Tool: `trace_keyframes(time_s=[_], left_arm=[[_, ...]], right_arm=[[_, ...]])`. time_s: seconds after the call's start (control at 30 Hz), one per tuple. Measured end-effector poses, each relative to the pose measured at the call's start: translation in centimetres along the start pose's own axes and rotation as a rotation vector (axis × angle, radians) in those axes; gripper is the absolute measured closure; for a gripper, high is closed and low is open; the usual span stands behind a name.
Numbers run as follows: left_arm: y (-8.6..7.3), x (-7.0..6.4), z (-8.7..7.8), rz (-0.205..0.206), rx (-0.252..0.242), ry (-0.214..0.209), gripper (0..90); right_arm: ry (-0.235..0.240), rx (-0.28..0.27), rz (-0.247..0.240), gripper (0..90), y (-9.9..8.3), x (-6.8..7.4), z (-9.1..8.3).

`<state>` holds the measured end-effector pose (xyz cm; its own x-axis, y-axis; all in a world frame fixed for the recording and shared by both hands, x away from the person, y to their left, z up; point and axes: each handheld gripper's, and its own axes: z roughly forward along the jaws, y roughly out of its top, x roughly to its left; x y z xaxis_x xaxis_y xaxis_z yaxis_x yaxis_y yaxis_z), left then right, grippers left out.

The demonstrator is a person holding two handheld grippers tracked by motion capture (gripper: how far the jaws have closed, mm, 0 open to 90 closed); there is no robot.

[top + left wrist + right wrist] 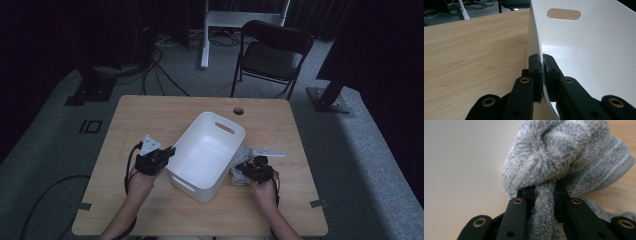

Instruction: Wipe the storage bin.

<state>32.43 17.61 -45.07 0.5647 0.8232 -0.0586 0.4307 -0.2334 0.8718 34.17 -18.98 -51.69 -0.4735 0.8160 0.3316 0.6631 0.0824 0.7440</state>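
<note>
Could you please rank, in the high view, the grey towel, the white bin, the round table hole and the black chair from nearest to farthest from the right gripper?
From the right gripper:
1. Grey towel, clamped in its jaws.
2. White bin, just left of it.
3. Round table hole, at the far edge.
4. Black chair, beyond the table.

Wooden table [150, 120], round hole [238, 110] near its far edge. Behind it: black folding chair [272, 52], white desk frame [240, 20], floor cables [155, 70], grey carpet [360, 150].
</note>
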Motion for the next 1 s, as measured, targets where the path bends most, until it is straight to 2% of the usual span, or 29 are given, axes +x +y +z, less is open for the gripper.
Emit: trace_keyframes(time_s=[0.13, 0.37, 0.47, 0.57, 0.67, 0.7, 0.8, 0.9, 1.0], left_arm=[[0.0, 0.0, 0.0, 0.004, 0.000, 0.006, 86.5], [-0.1, -0.3, 0.1, 0.001, -0.011, 0.043, 86.9], [-0.1, -0.3, 0.1, 0.004, -0.009, 0.045, 87.1], [-0.1, -0.3, 0.2, 0.002, -0.010, 0.044, 87.2], [-0.1, -0.3, 0.2, -0.002, -0.012, 0.042, 87.4], [-0.1, -0.3, 0.2, -0.002, -0.012, 0.042, 87.4], [-0.1, -0.3, 0.2, -0.007, -0.013, 0.039, 87.5], [-0.1, -0.3, 0.2, -0.004, -0.010, 0.038, 87.6], [-0.1, -0.3, 0.2, -0.004, -0.009, 0.033, 87.6]], right_arm=[[0.001, 0.025, 0.018, 78.0, -0.5, -0.5, 0.7], [0.006, 0.020, 0.018, 78.0, -0.2, -0.3, -0.2], [0.022, -0.009, 0.014, 78.0, 0.1, -0.1, -1.5], [0.043, -0.065, 0.015, 77.9, 0.8, 0.2, -3.4], [0.065, -0.125, -0.002, 78.0, 1.6, 0.9, -5.6], [0.065, -0.125, -0.002, 78.0, 1.6, 0.9, -5.6], [0.084, -0.170, -0.027, 77.9, 1.9, 1.9, -7.3], [0.099, -0.168, -0.051, 77.9, 1.8, 2.7, -7.5], [0.101, -0.139, -0.072, 77.9, 1.6, 3.3, -6.5]])
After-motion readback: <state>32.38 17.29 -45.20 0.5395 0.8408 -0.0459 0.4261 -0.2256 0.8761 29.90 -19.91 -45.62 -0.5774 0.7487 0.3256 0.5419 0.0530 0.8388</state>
